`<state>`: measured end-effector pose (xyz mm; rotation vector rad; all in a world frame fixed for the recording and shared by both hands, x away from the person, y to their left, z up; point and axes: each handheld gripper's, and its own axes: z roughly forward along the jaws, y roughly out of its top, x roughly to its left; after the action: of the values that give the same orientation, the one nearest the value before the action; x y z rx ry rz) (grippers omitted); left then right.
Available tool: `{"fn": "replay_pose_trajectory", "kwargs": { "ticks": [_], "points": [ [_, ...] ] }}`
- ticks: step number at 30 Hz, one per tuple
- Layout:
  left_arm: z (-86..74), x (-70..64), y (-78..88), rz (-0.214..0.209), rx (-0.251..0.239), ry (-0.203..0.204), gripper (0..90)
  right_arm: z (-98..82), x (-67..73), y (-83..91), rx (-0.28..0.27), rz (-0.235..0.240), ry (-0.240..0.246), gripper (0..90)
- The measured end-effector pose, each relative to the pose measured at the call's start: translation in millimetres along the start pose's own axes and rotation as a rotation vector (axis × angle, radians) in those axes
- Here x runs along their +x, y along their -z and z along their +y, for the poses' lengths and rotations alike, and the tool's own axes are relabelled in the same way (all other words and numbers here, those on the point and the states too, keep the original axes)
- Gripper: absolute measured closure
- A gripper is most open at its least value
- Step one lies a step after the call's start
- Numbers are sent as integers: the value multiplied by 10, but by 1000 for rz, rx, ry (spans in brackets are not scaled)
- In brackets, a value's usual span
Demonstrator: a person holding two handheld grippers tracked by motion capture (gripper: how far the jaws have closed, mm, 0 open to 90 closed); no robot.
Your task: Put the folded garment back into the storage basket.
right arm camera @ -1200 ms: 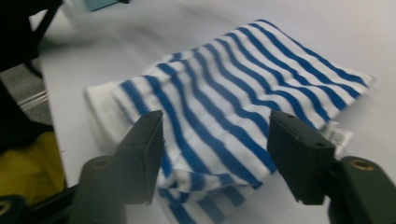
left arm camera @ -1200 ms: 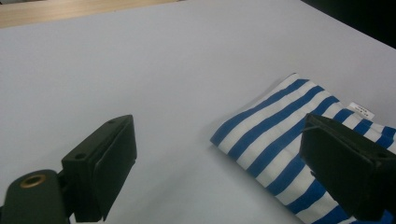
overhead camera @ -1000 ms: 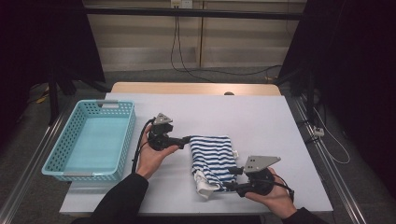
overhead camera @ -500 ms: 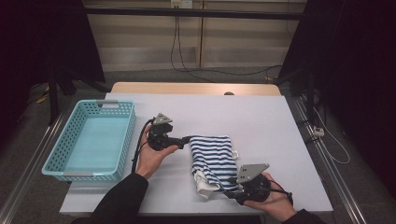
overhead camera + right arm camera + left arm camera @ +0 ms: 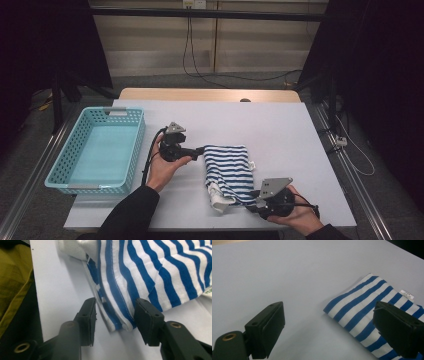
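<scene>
Your striped cloth (image 5: 230, 172) lies folded on the white table (image 5: 295, 135) near its front edge, right of the teal basket (image 5: 97, 150) at the left edge. Your left gripper (image 5: 329, 322) stands spread at the cloth's far-left corner. Your right gripper (image 5: 115, 315) has just been closing, its jaws around the near hem, pads not yet pressing; dark curtains flank the room.

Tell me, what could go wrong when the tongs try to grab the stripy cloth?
The right tongs straddle the stripy cloth at its folded corner; their jaws have just been closing but aren't pinching yet. They might catch one layer, so the fold falls open. The left tongs are open, one jaw over the cloth's far end, so nothing holds it and it could slide on the table.
</scene>
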<state>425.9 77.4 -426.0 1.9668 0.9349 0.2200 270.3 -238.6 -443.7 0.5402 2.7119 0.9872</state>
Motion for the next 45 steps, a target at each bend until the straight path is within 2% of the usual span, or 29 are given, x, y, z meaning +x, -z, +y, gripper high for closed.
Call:
{"fn": "replay_pose_trajectory", "kwargs": {
  "ticks": [6, 7, 11, 13, 17, 21, 26, 27, 32, 33, 35, 36, 38, 40, 41, 43, 44, 45],
  "points": [
    [-14, -11, -38, -3, 21, -11, 108, 34, -9, -39, -10, -18, 22, 612],
    [-16, -18, -48, -5, 20, -4, 108, 46, -11, -45, -6, -18, 32, 636],
    [-13, -35, -66, -6, 22, -15, 108, 55, -20, -63, -9, -3, 25, 707],
    [-14, -39, -71, -5, 22, -13, 108, 83, -31, -70, 8, -1, -3, 731],
    [-15, -53, -92, -13, 28, -19, 108, 125, -48, -92, 19, -1, -14, 811],
    [-6, -48, -82, -5, 11, -8, 108, 120, -81, -93, 7, 12, -56, 832],
    [-9, -31, -87, -12, 11, 14, 128, 111, -117, -80, -5, 41, -96, 841],
    [-9, -43, -100, -7, 11, 7, 131, 121, -134, -51, -26, 57, -114, 843],
    [8, -43, -149, -6, 12, 6, 211, 125, -141, -54, -33, 68, -125, 844],
    [25, -21, -192, -2, 22, 23, 217, 124, -141, -59, -30, 68, -124, 844],
    [30, -8, -225, -7, 29, 26, 249, 124, -144, -55, -37, 72, -129, 844],
    [26, 5, -288, -15, 46, 45, 288, 122, -142, -53, -38, 71, -130, 844],
    [15, 17, -363, -21, 52, 53, 368, 117, -135, -56, -34, 65, -127, 844],
    [-5, 30, -437, -11, 69, 98, 391, 112, -133, -62, -32, 63, -125, 843],
    [-17, 30, -465, -14, 73, 107, 426, 111, -130, -62, -30, 60, -125, 843],
    [-27, 17, -488, -20, 75, 109, 463, 111, -122, -64, -28, 59, -122, 843],
    [-48, -19, -531, -13, 95, 89, 464, 110, -121, -66, -28, 59, -123, 843],
    [-48, -19, -531, -13, 95, 89, 469, 107, -124, -67, -29, 60, -124, 843]
  ]
}}
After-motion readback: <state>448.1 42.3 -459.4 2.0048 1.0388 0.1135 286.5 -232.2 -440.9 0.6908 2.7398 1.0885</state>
